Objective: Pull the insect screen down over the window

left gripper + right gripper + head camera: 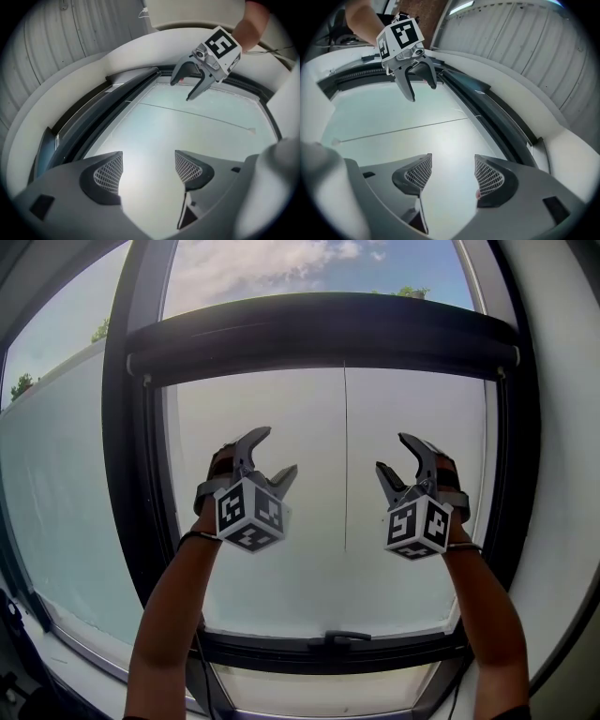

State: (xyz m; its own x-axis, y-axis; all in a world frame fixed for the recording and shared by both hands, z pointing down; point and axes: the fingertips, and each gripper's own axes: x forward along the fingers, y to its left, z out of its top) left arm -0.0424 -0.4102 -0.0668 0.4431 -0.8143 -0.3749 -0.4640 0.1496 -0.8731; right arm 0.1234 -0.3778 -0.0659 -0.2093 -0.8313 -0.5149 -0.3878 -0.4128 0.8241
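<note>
The insect screen's dark bar (319, 334) spans the window near its top, between the dark side frames. A thin cord (344, 456) hangs from it down the middle of the pane. My left gripper (274, 454) is raised in front of the pane, left of the cord and below the bar, open and empty. My right gripper (394, 454) is at the same height right of the cord, also open and empty. The left gripper view shows its own jaws (147, 168) apart over the pale pane, with the right gripper (190, 86) beyond. The right gripper view shows its jaws (452, 173) apart too.
A dark handle (342, 637) sits on the window's bottom rail. A second pane (66, 512) lies to the left behind a dark upright (127, 465). White wall flanks the window on the right (572, 474). The cord ends in a small tab (251, 131).
</note>
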